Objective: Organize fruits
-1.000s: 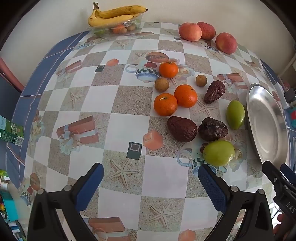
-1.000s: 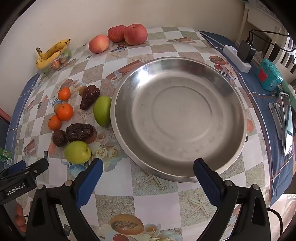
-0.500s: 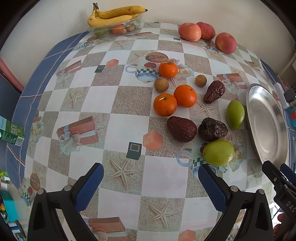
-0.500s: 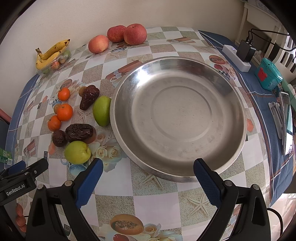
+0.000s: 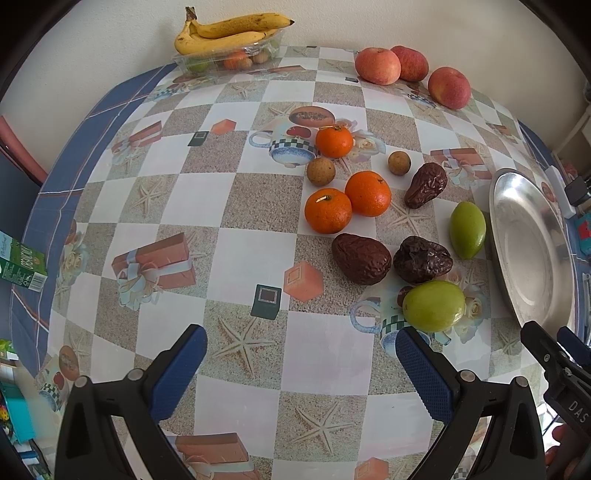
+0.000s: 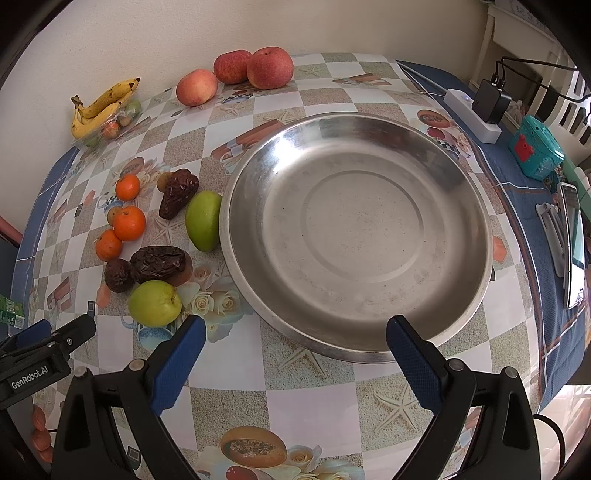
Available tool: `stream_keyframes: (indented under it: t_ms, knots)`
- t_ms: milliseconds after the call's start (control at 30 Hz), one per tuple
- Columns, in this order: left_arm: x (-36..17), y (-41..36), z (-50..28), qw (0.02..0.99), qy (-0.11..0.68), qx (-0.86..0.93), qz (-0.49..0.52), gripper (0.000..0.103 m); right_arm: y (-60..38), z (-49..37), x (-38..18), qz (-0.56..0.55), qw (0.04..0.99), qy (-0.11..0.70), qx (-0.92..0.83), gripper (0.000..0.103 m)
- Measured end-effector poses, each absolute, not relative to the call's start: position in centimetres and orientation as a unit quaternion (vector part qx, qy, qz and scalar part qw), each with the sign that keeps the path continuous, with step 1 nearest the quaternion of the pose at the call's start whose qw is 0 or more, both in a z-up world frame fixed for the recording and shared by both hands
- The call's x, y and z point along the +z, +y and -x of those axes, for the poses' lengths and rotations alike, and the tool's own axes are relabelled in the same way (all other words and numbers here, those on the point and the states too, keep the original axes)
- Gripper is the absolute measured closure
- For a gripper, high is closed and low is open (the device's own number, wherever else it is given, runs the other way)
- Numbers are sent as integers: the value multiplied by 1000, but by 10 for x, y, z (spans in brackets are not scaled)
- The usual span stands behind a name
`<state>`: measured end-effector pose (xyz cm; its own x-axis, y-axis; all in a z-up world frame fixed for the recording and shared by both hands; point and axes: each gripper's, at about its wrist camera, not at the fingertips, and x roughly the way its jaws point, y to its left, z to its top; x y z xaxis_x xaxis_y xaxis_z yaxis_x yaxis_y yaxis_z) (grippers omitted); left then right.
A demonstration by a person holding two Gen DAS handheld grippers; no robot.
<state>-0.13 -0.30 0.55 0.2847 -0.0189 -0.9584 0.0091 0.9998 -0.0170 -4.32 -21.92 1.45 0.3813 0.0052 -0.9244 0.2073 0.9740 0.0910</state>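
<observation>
A wide steel plate [image 6: 476,206] lies empty on the patterned table, its rim [image 5: 496,236] at the right edge of the left wrist view. Left of it sit two green fruits [image 6: 155,302] [image 6: 203,219], three brown dates [image 5: 361,258] [image 5: 423,259] [image 5: 425,185], three tangerines [image 5: 328,210] and two small brown longans [image 5: 320,171]. Three red apples [image 6: 269,68] rest by the far wall. My left gripper [image 5: 301,360] hovers open over bare tablecloth, near the round green fruit [image 5: 434,305]. My right gripper [image 6: 293,349] stands open at the plate's near rim, holding nothing.
Bananas [image 5: 229,33] lie on a clear fruit tray at the back left. A white power strip with a charger [image 6: 476,110], a teal toy [image 6: 535,151] and a phone [image 6: 574,243] occupy the blue cloth on the right. A green carton [image 5: 22,264] sits past the left edge.
</observation>
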Motion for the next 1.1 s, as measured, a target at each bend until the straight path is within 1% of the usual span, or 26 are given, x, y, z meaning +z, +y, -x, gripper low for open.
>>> stream_keyframes:
  t_ms: [433, 667, 933, 1100]
  knots:
    - [8, 0, -1, 800, 600, -16, 13, 0, -219, 43, 14, -95, 825, 553, -61, 5]
    - [19, 4, -3, 826, 556, -54, 70, 0, -212, 41, 17, -92, 831, 546, -44, 5]
    - [31, 10, -16, 859, 508, -7, 57, 0, -187, 29, 32, -103, 851, 516, 9, 5]
    - [27, 14, -33, 840, 534, -14, 92, 0, -165, 18, 39, -91, 854, 511, 28, 5]
